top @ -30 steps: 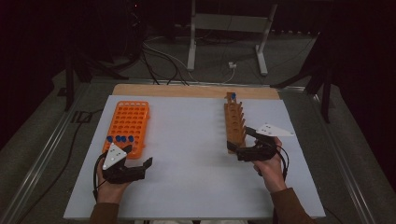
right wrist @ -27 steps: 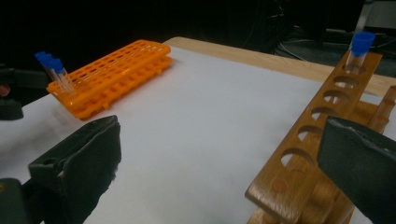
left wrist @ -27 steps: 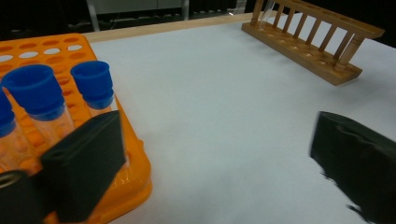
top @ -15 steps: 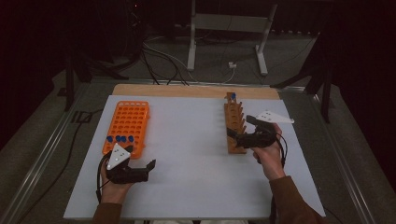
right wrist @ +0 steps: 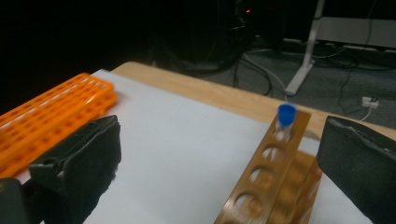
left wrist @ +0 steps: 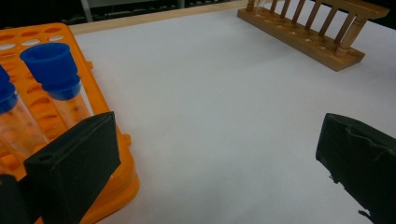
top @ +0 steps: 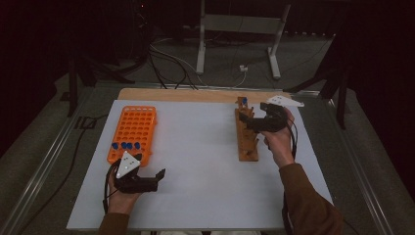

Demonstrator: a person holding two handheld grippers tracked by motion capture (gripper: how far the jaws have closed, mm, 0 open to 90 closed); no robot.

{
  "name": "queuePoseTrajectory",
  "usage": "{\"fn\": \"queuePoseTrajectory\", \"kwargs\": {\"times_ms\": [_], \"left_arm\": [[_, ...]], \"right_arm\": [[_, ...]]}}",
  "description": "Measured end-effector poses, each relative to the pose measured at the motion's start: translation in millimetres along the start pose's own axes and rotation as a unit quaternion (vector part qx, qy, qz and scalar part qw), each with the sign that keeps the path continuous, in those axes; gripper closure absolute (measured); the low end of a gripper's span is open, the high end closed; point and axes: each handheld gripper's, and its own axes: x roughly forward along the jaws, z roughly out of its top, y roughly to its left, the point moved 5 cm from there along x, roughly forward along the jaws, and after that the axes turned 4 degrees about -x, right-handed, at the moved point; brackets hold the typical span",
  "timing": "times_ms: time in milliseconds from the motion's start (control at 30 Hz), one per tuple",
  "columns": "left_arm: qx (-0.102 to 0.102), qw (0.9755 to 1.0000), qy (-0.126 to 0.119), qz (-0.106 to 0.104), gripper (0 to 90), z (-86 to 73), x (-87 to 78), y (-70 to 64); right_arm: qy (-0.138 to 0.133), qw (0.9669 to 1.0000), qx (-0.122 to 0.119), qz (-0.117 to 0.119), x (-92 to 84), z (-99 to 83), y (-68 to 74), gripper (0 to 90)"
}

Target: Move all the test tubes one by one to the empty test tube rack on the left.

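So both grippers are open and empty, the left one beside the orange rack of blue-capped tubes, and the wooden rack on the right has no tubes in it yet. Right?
Not quite: the wooden rack already holds one blue-capped tube in its far end hole, as the right gripper view shows. The rest stands: the left gripper and the right gripper are open and empty, the left beside the orange rack.

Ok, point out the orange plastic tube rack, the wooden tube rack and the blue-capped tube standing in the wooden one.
Orange plastic tube rack (top: 134,128): high view, bare grid of holes.
Wooden tube rack (top: 247,146): high view, near end.
Blue-capped tube (right wrist: 286,114): right gripper view, cap.
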Motion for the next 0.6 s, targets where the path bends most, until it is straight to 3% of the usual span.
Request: {"fn": "queuePoseTrajectory", "kwargs": {"times_ms": [333,600], "left_arm": [[-0.001,1.0,0.003,0.001,0.7,-1.1,0.0,1.6],[-0.002,1.0,0.002,-0.002,0.7,-1.3,-0.5,1.6]], "right_arm": [[0.014,0.9994,0.019,-0.026,34.8,11.8,-23.3,2.1],[0.055,0.9971,0.02,-0.049,64.3,-2.0,-37.6,9.3]]}}
